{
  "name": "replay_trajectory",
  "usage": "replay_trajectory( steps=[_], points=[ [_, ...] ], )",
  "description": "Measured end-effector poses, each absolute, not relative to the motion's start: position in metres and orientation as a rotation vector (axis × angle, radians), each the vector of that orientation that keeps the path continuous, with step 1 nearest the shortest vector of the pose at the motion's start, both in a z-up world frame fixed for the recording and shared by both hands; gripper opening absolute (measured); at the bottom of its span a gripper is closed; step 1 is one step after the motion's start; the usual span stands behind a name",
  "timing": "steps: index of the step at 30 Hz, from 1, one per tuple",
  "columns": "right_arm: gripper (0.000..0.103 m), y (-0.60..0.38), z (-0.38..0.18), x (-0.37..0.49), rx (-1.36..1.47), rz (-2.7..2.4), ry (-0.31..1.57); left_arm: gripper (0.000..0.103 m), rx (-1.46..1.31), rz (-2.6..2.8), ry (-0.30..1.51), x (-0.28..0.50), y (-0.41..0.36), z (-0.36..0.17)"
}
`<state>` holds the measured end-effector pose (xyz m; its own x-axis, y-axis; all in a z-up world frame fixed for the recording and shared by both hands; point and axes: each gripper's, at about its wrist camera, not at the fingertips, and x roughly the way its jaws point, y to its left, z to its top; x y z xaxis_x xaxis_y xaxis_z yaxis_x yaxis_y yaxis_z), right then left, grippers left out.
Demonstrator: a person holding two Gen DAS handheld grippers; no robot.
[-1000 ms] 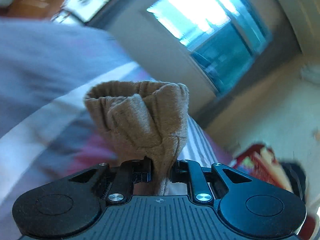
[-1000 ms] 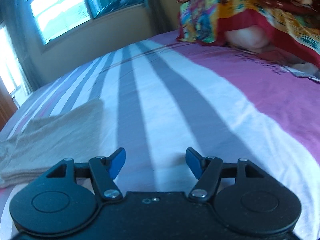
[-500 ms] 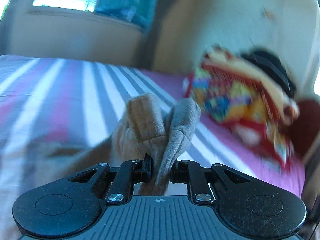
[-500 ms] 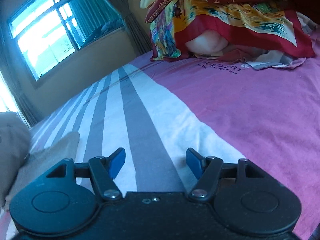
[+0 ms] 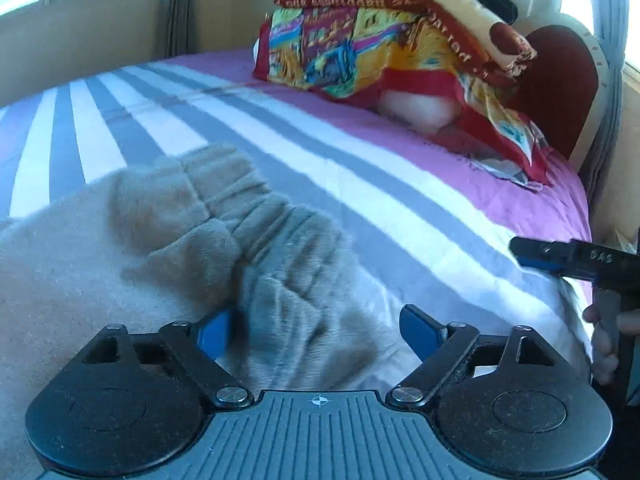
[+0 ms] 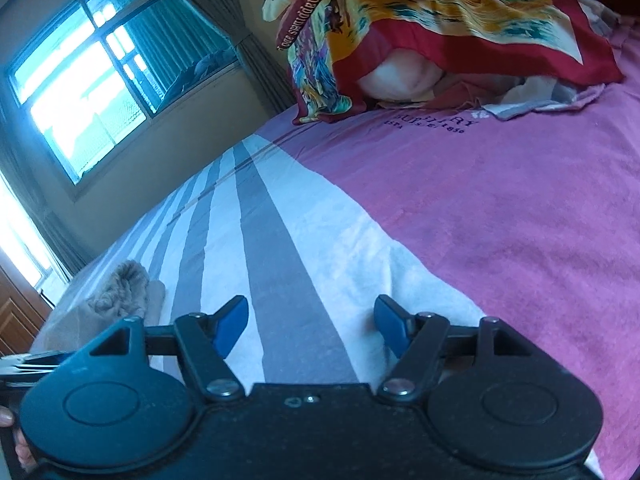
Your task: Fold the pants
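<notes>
Left wrist view: the left tongs [image 5: 316,330] stand wide apart, their blue pads on either side of a bunched, gathered end of the tan pants [image 5: 172,240] without pinching it. The left pad [image 5: 214,334] sits just against the fabric; the right pad shows bare, with the cloth lying between the two. The pants lie on the bed [image 5: 360,184], spread toward the lower left of the view, the crumpled gathered part resting on top of a flatter, paler layer of the same cloth. The bed cover carries grey and white stripes that give way to a pink field. At the head of the bed lies a pile of bedding [image 5: 384,40] in red, yellow and blue print, with a white pillow showing under it. The right tongs [image 5: 560,258] enter from the right edge, seen side-on, with a few of the person's fingers beneath them.

Right wrist view: the right tongs [image 6: 310,320] are spread wide and hold nothing, hovering over a grey stripe of the bed [image 6: 500,240]. The pants [image 6: 120,292] appear at the left, well apart from these tongs, as a tan heap on the striped part of the cover. The bedding pile [image 6: 420,20] occupies the top of the view, and a window [image 6: 92,72] with a dark curtain beside it fills the upper left.
</notes>
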<state>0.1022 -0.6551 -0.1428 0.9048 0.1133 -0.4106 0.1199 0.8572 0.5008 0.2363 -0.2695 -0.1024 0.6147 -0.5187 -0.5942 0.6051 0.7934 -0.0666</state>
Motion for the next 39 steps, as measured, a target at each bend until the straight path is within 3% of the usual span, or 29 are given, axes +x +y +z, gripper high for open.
replay_trajectory(
  steps=[5,7,9,10,11,16,30,32,33,39],
  points=[
    [0.069,-0.650,-0.140,0.100,0.520,-0.005,0.432,0.087,0.056,-0.542,0.479,0.178,-0.214,-0.077],
    [0.063,-0.649,-0.138,0.098,0.517,0.012,0.434,0.087,0.028,-0.444,0.454,0.149,-0.175,-0.079],
    [0.056,-0.643,-0.134,0.099,0.503,0.048,0.452,0.076,-0.007,-0.343,0.449,0.118,-0.134,-0.089],
    [0.053,-0.638,-0.131,0.099,0.501,0.068,0.456,0.063,-0.021,-0.297,0.460,0.105,-0.115,-0.096],
    [0.052,-0.631,-0.128,0.100,0.505,0.096,0.455,0.058,-0.034,-0.254,0.467,0.093,-0.098,-0.103],
    [0.051,-0.580,-0.110,0.119,0.520,0.224,0.459,0.058,-0.046,-0.169,0.549,0.088,-0.059,-0.129],
    [0.051,-0.472,-0.093,0.188,0.456,0.372,0.583,0.059,-0.149,-0.169,0.512,0.125,-0.055,-0.163],
    [0.043,-0.464,-0.091,0.194,0.430,0.360,0.584,0.059,-0.170,-0.174,0.510,0.125,-0.053,-0.164],
    [0.024,-0.458,-0.089,0.198,0.409,0.355,0.584,0.059,-0.180,-0.175,0.508,0.125,-0.051,-0.164],
    [0.020,-0.461,-0.052,0.162,0.417,0.399,0.409,0.059,-0.244,-0.184,0.490,0.125,-0.045,-0.168]
  ],
)
